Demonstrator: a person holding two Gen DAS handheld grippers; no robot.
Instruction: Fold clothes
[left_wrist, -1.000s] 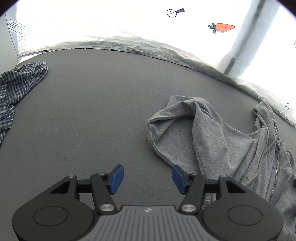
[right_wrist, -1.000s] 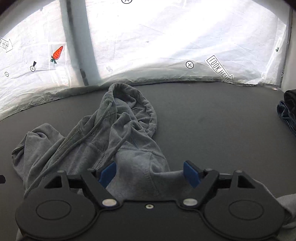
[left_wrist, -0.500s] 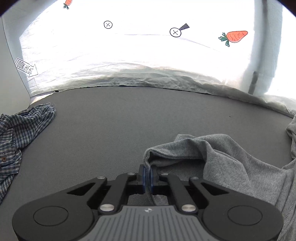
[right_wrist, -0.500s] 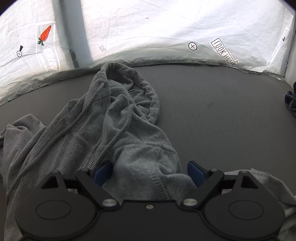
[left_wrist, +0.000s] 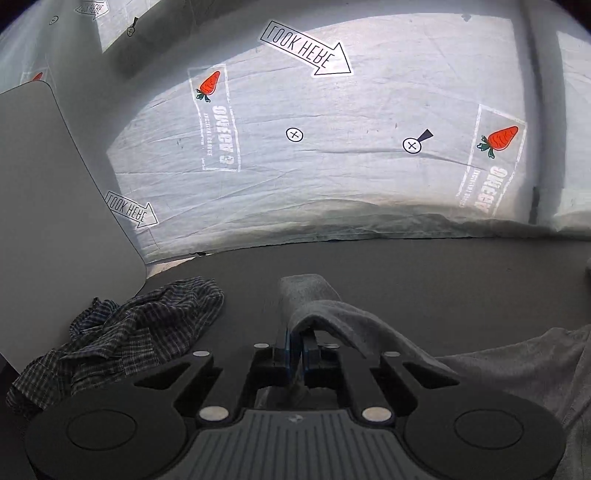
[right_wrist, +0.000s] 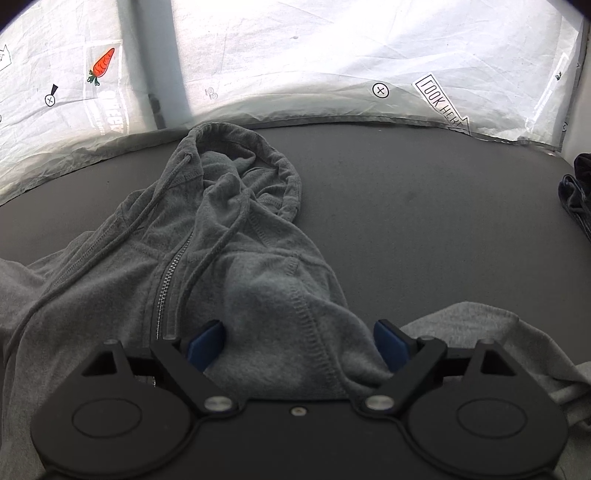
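A grey zip hoodie (right_wrist: 236, 236) lies crumpled on the dark table, hood toward the far edge, drawstrings and zipper showing. My right gripper (right_wrist: 299, 343) is open, its blue pads on either side of a raised fold of the hoodie. My left gripper (left_wrist: 294, 341) is shut on an edge of the grey hoodie (left_wrist: 369, 332). That edge stands up and drapes over the right finger. The rest of the hoodie trails off to the right in the left wrist view.
A crumpled plaid shirt (left_wrist: 125, 332) lies left of my left gripper, beside a grey panel (left_wrist: 48, 206). Dark clothes (right_wrist: 576, 192) sit at the table's right edge. A white printed sheet (left_wrist: 332, 166) hangs behind the dark table (right_wrist: 424, 206).
My left gripper closed on the hoodie's edge and has lifted and tilted up, swinging toward the plaid shirt. My right gripper moved forward, so the raised fold now sits between its open pads.
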